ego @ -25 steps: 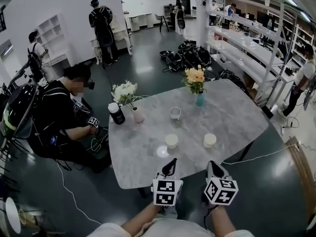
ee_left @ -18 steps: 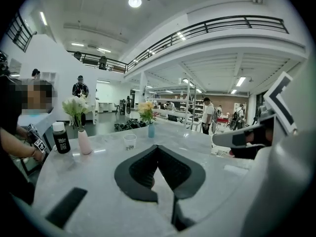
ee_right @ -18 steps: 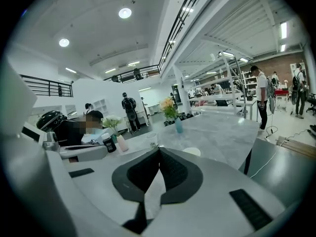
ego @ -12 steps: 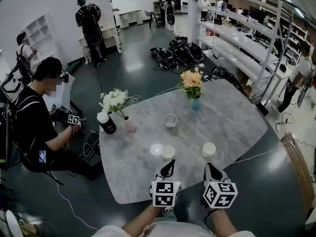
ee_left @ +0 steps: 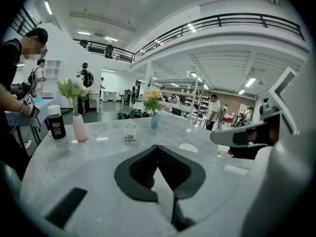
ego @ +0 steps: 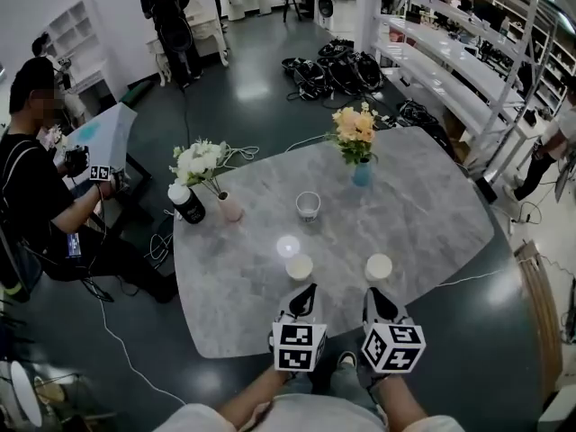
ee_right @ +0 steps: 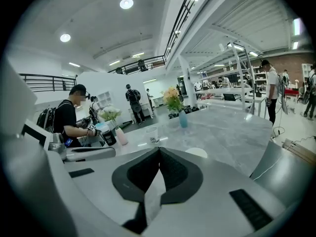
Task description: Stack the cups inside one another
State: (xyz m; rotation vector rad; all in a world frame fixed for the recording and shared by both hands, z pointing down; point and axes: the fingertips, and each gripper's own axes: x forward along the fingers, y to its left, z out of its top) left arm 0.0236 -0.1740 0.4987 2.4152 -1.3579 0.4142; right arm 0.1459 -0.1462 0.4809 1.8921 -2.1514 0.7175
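Both the left gripper [ego: 306, 297] and the right gripper [ego: 377, 302] hover over the near edge of the worktop [ego: 432, 214], jaws pressed fully together with nothing between them. The likeliest slip is pushing forward like that, since shut jaws would shove or tip a light cup instead of straddling its wall. The left white cup [ego: 299, 266] stands just ahead of the left gripper and the right white cup [ego: 379, 266] just ahead of the right, the two well apart; the printed cup [ego: 309, 205] stands farther back, nothing stacked yet. A reach for it could brush the pink vase [ego: 230, 208] or the blue vase [ego: 362, 174] near it. Only the head view lays out all three cups; the gripper views alone show the jaw tips meeting, and from the left one the printed cup [ee_left: 130, 132] appears side-on, while little more than a white rim peeps past the jaws
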